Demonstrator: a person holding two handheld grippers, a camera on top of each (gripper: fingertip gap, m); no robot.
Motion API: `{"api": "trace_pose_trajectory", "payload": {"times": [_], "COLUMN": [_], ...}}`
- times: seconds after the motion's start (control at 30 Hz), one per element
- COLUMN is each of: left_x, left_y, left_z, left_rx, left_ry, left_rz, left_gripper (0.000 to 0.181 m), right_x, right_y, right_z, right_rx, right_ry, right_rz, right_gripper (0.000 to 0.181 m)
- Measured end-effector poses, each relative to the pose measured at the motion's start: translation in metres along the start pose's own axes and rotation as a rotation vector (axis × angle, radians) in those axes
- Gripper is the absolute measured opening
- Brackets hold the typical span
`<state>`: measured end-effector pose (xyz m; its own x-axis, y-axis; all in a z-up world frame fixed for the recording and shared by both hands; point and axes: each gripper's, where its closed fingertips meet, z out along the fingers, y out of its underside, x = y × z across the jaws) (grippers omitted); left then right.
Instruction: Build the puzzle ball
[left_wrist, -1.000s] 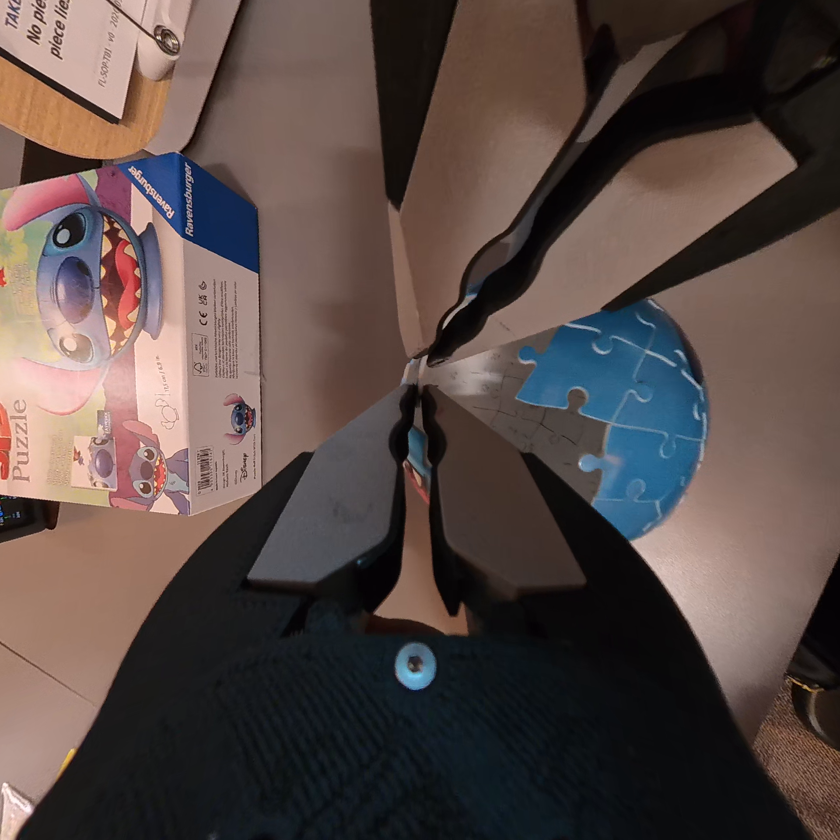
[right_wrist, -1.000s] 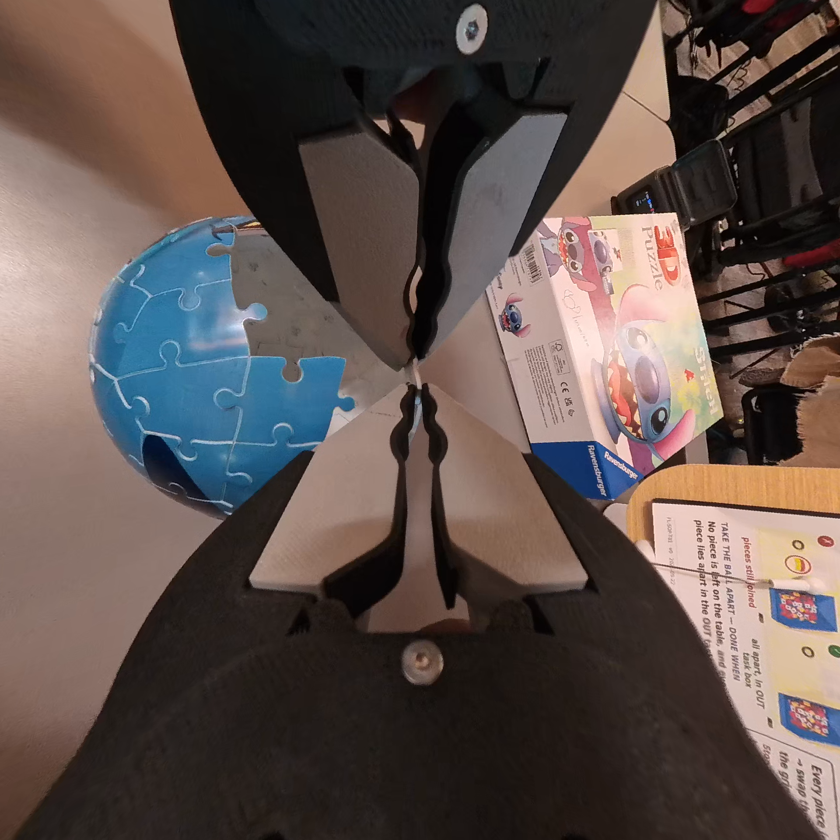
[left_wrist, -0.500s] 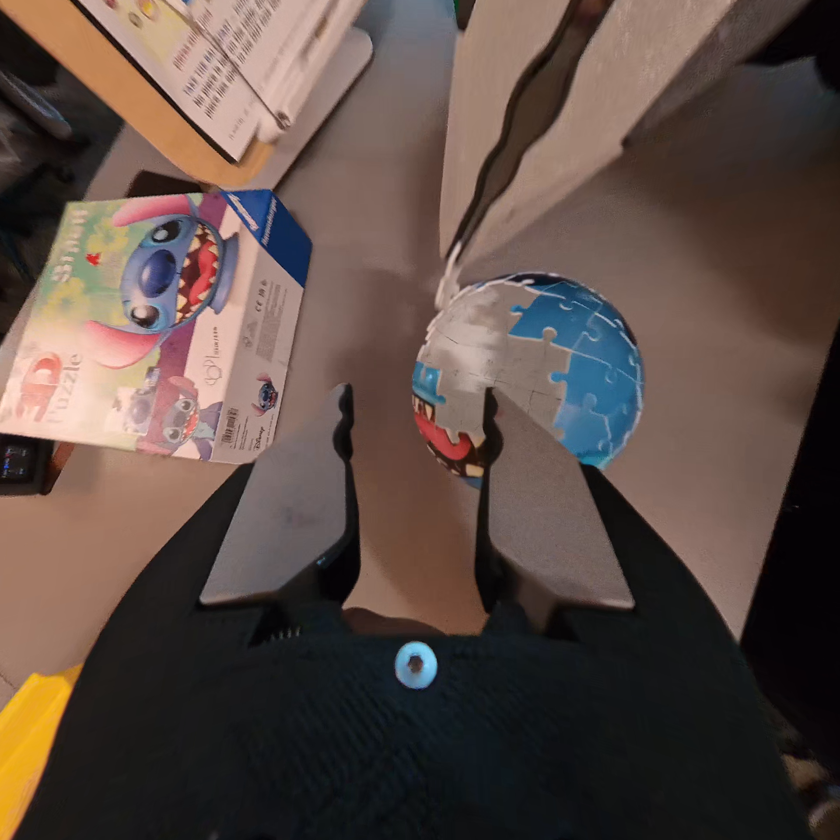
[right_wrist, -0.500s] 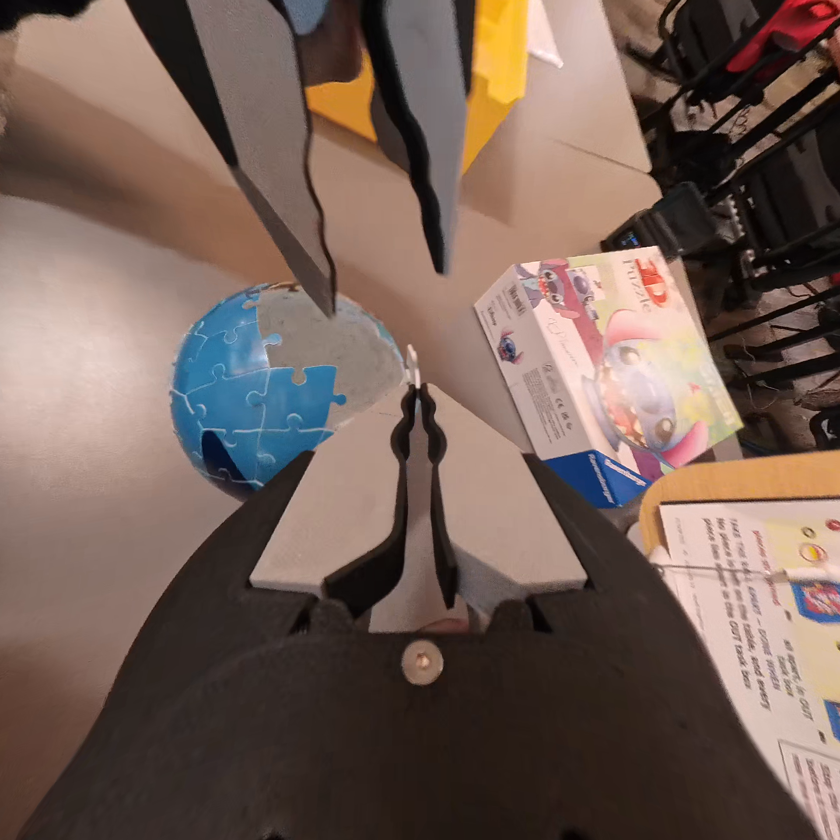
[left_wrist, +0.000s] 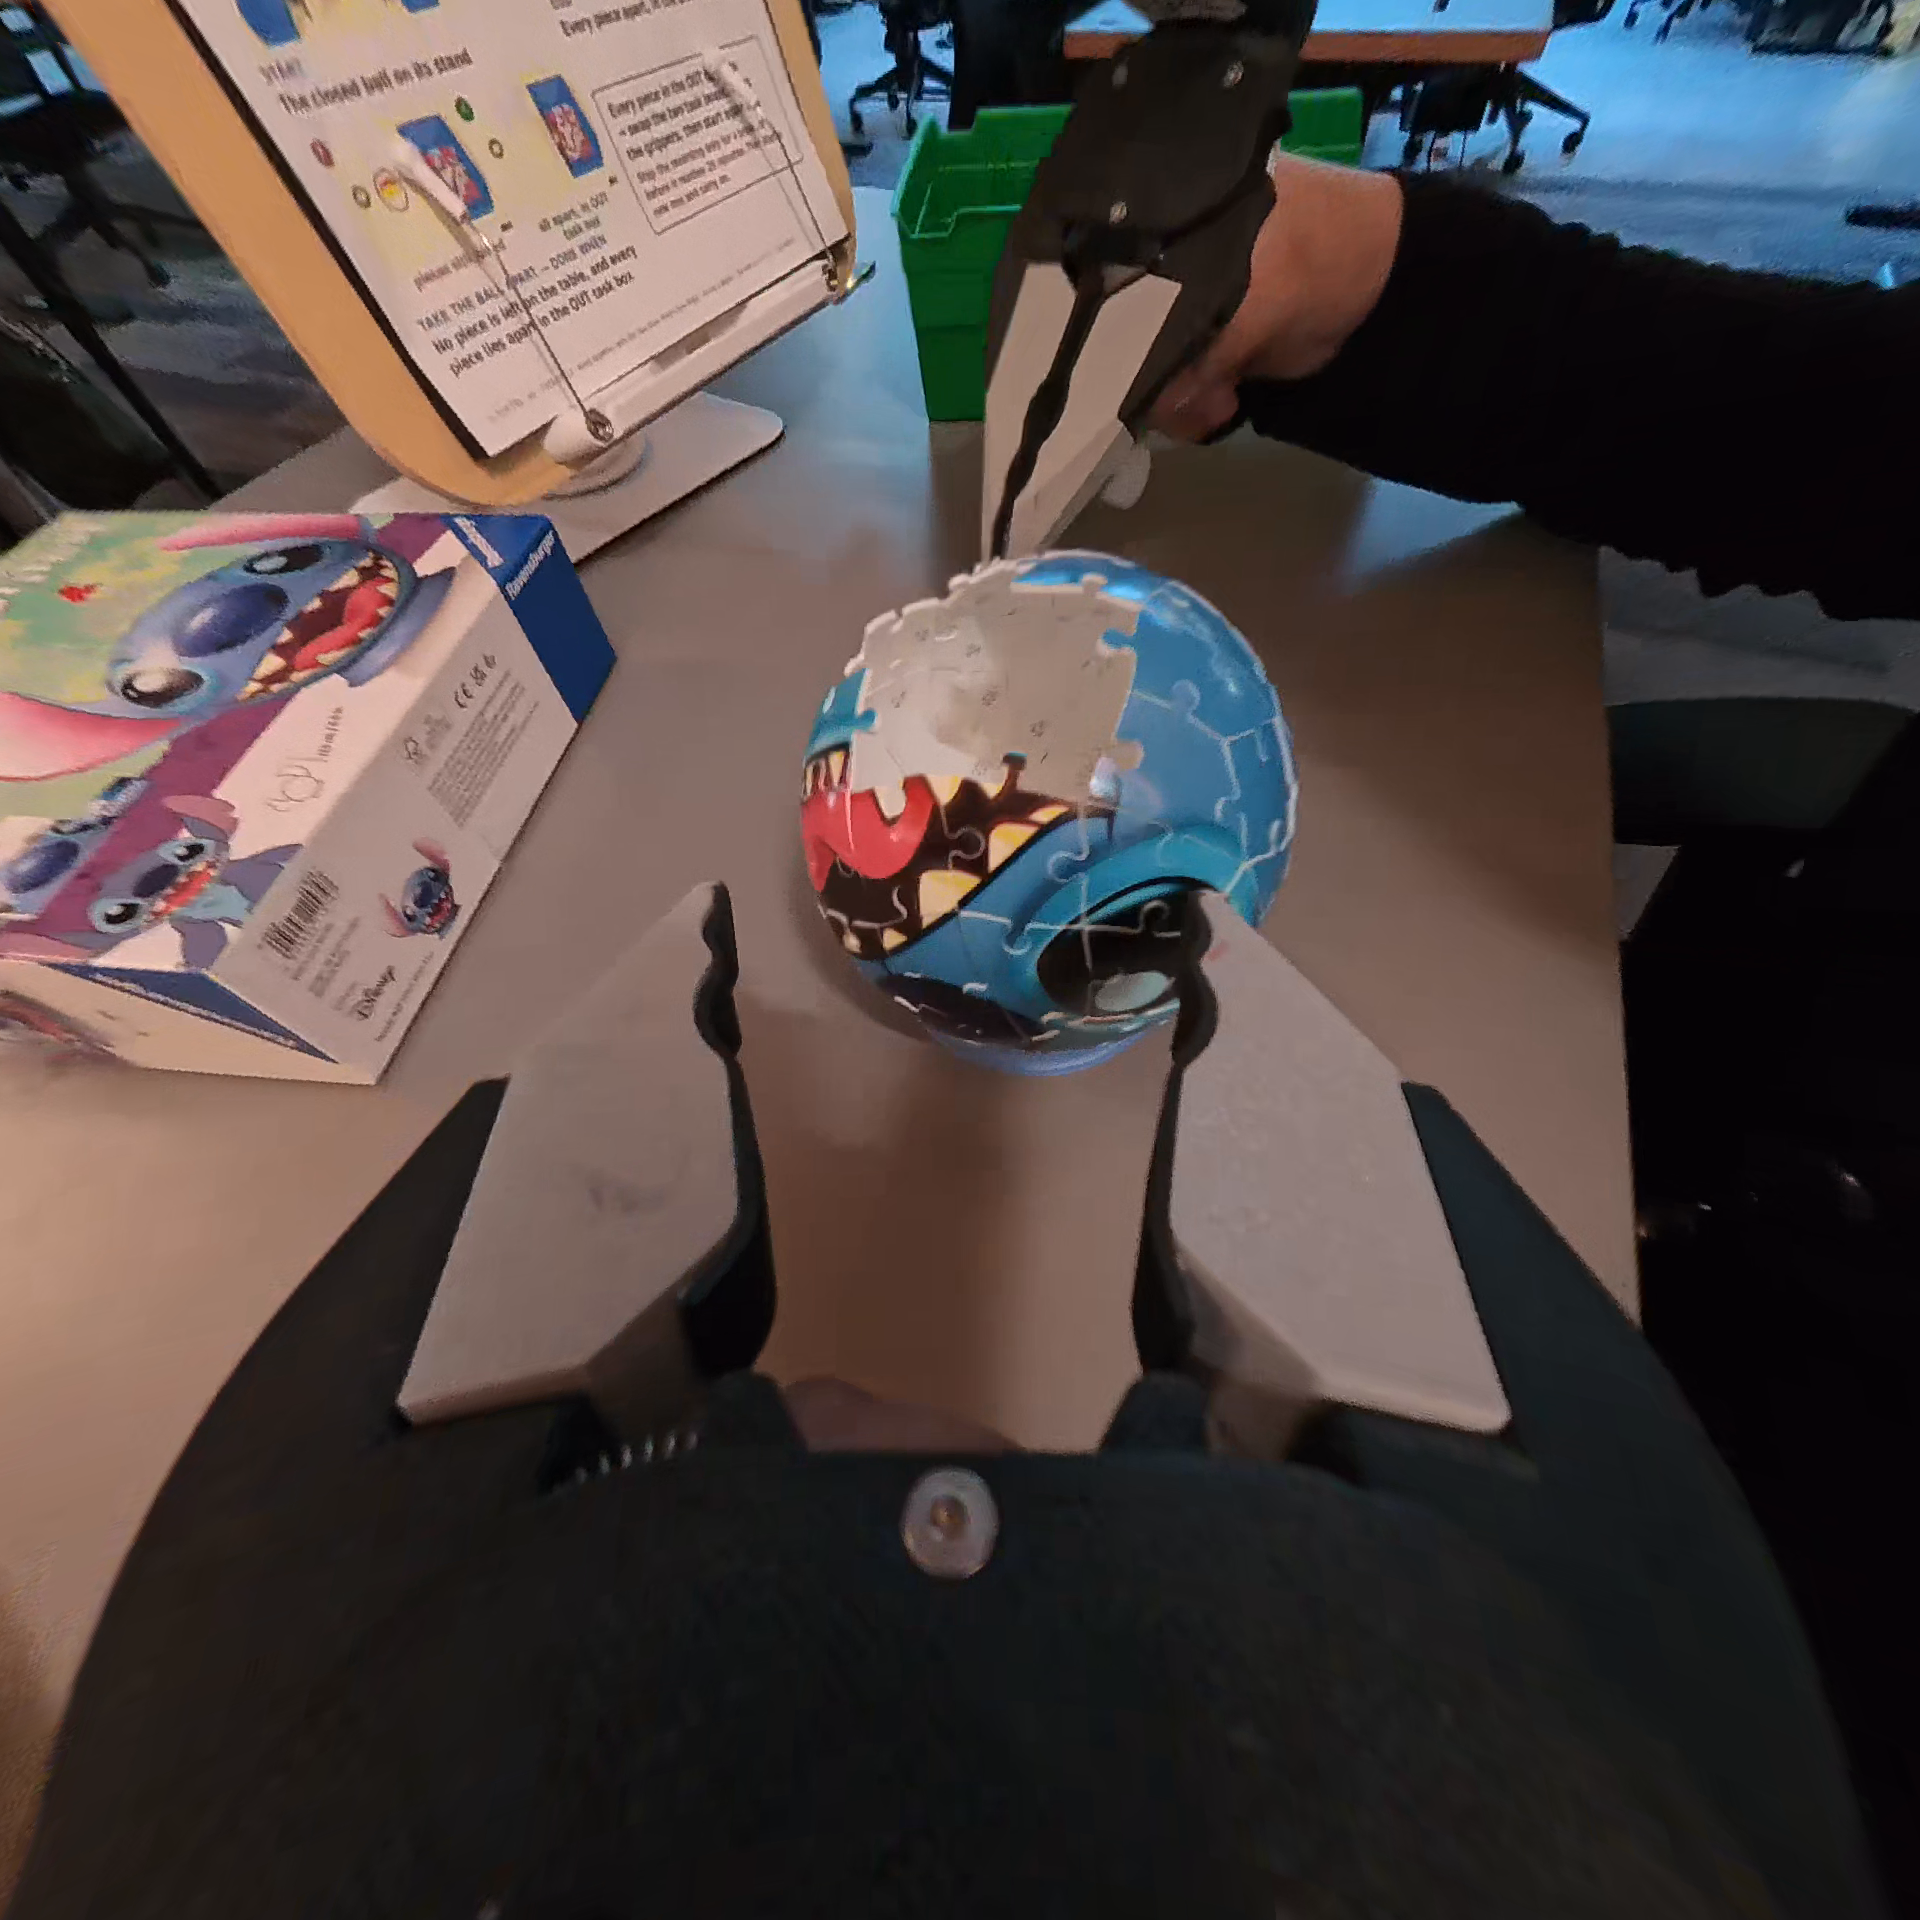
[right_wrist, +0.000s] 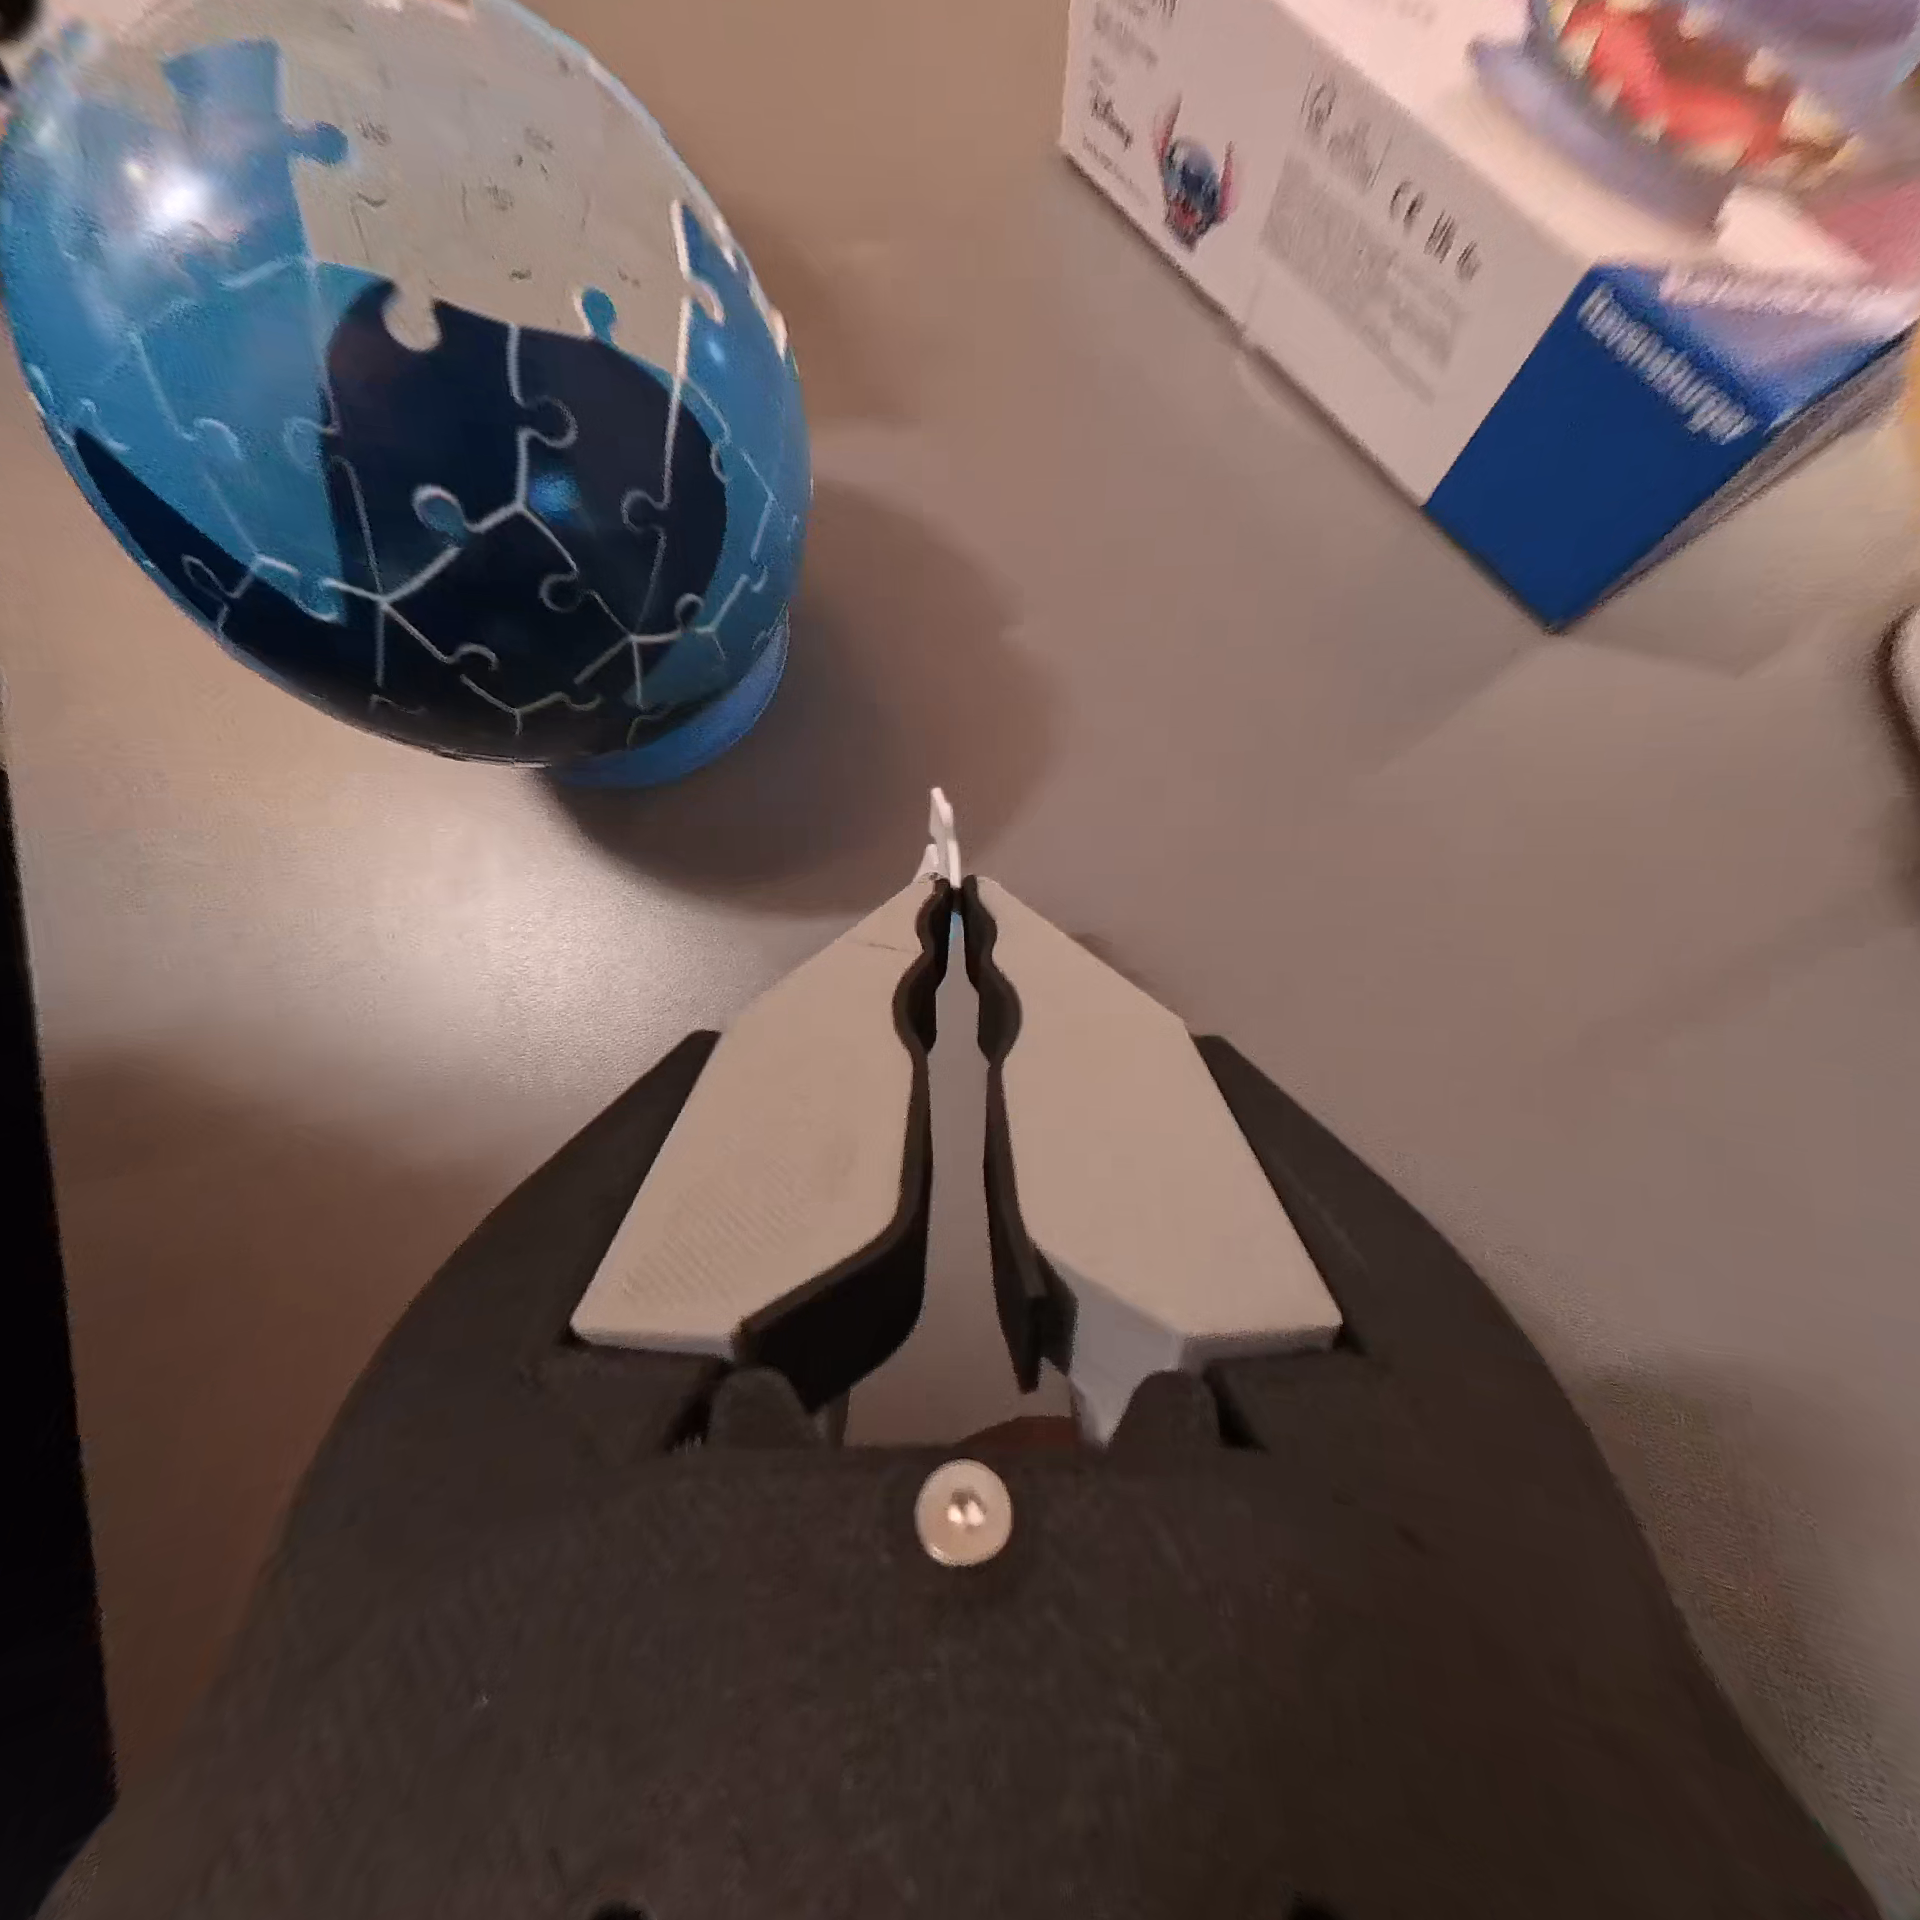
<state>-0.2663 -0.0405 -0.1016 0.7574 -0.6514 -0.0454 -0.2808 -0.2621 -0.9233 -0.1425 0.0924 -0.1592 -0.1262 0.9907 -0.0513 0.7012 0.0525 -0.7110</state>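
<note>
Nearest in the left wrist view: left gripper (left_wrist: 951, 961), fingers spread wide with nothing between them, low over the grey table (left_wrist: 260, 1195). Just beyond its tips, a little right of centre: the puzzle ball (left_wrist: 1049, 810) on its blue stand (left_wrist: 1023, 1055), mostly built, with an open hole near the top showing the pale inside of the far shell. Well left of the ball: the puzzle box (left_wrist: 281, 769). Farther back left, an instruction sheet on a wooden stand (left_wrist: 499, 208); farther still, a green bin (left_wrist: 956, 249).

Right behind and above the ball: right gripper (left_wrist: 1003, 535), pointing down toward the ball's far upper edge.

From the right wrist view: right gripper (right_wrist: 948, 883) pressed together on a thin puzzle piece (right_wrist: 943, 836) (edge-on, so its outline cannot be read). Ball (right_wrist: 395, 395) ahead and to the left of those tips, near but apart. Probably next: swing the piece leftward to the hole. Left gripper well placed to steady the ball from the near side.
</note>
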Motion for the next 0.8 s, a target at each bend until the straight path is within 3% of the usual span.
{"api": "trace_pose_trajectory", "payload": {"times": [0.23, 0.47, 0.53, 0.63, 0.8], "left_x": [-0.001, 0.002, 0.001, 0.000, 0.005], "left_y": [0.017, 0.040, 0.045, 0.050, 0.046], "left_z": [0.010, 0.018, 0.020, 0.022, 0.020], "left_rx": [0.068, 0.019, 0.000, -0.024, 0.008], "left_ry": [0.044, 0.039, 0.028, 0.019, 0.019], "left_rz": [-0.026, 0.009, 0.017, 0.023, 0.066], "left_gripper": [0.079, 0.079, 0.081, 0.086, 0.090], "right_x": [0.018, 0.029, 0.032, 0.022, -0.022], "right_y": [0.027, 0.038, 0.034, 0.013, -0.021], "right_z": [0.023, 0.031, 0.027, 0.017, 0.001], "right_rx": [-0.058, -0.065, -0.047, 0.064, 0.273], "right_ry": [0.013, 0.045, 0.080, 0.057, -0.039], "right_rz": [0.075, 0.077, 0.060, 0.017, -0.173], "right_gripper": [0.003, 0.009, 0.026, 0.038, 0.068]}}
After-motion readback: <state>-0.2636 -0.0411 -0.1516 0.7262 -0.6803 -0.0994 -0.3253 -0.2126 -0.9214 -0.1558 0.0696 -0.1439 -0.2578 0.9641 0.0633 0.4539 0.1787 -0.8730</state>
